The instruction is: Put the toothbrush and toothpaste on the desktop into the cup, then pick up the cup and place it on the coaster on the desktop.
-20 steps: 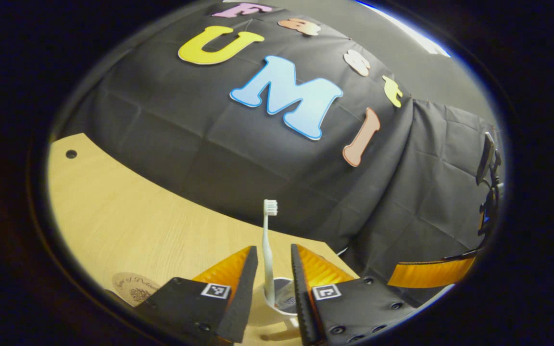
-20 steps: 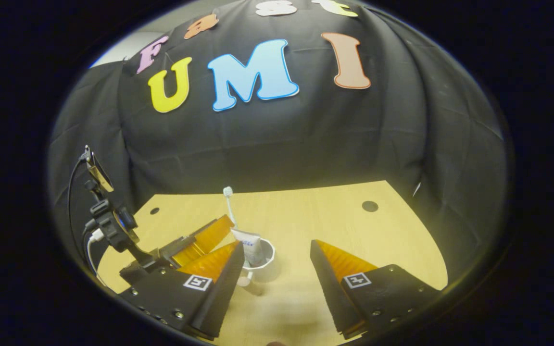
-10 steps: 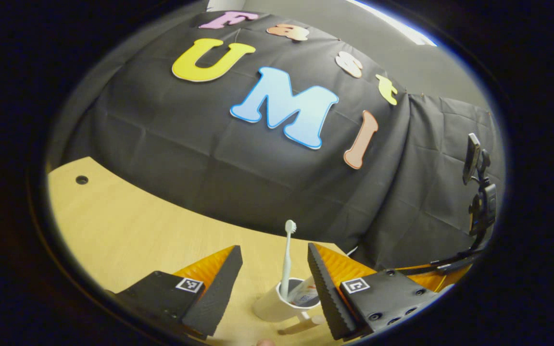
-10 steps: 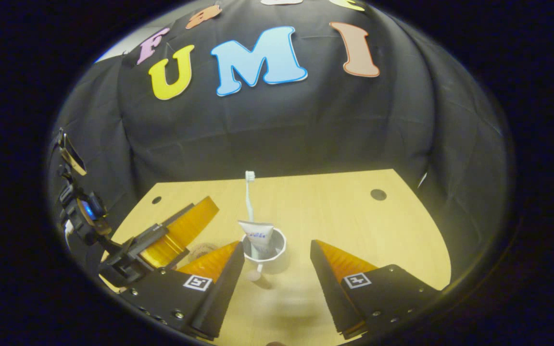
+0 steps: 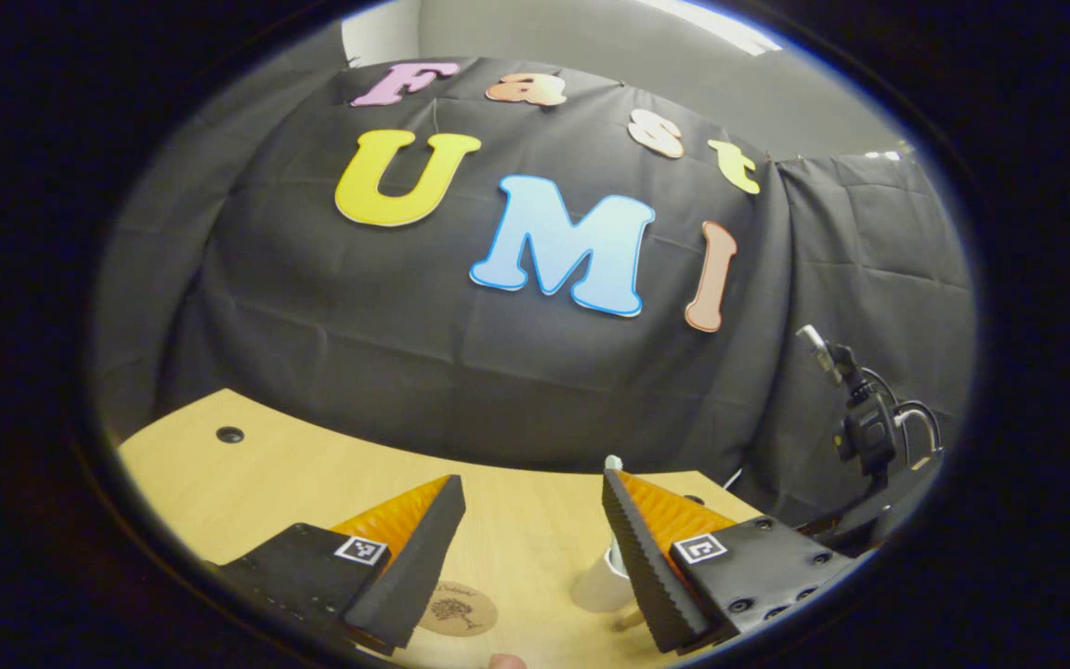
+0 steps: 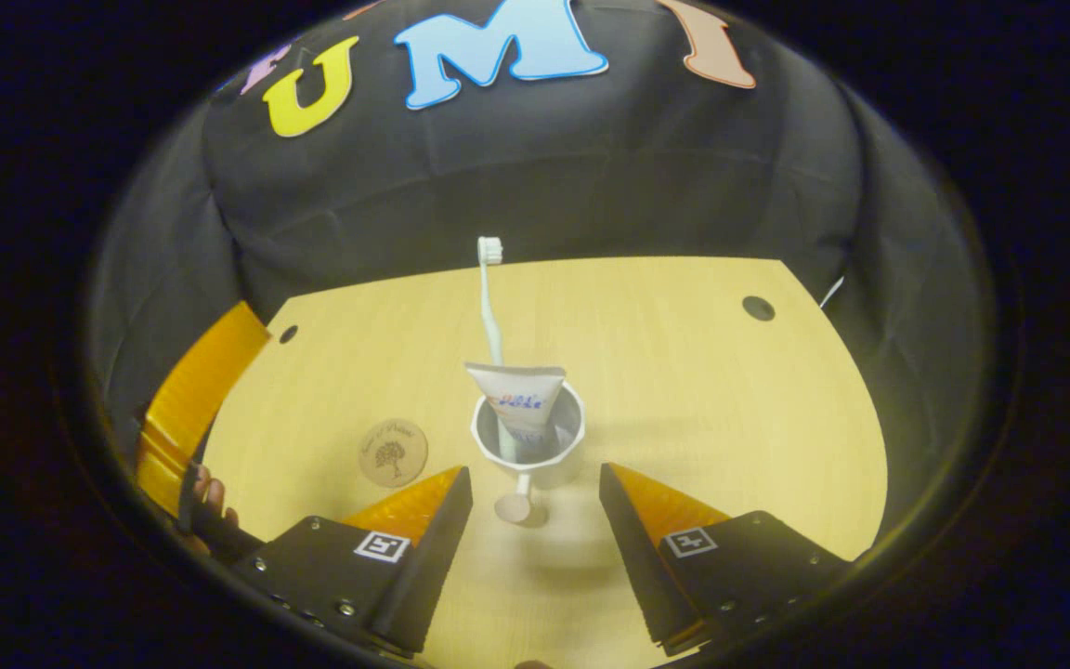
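desktop point(image 6: 684, 372): light wood | on it: cup point(image 6: 529, 444), coaster point(image 6: 393, 452)

A pale wooden desktop point(image 6: 684, 372) has round holes near its far corners. Black cloth wall point(image 5: 405, 325) hangs behind; grey wall point(image 5: 591, 37) above.

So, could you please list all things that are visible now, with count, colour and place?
cup: one, white, standing on the table, its handle toward the right gripper.
toothbrush: one, white, upright in the cup.
toothpaste: one tube, white, in the cup in front of the toothbrush.
coaster: one, round, brown, flat on the table beside the cup, apart from it.
table: one, light wood, with small dark holes near the back corners.
left gripper: one, jaws open, holding nothing.
right gripper: one, jaws open, facing the cup's handle.
hand: one, at the edge of the right gripper view.
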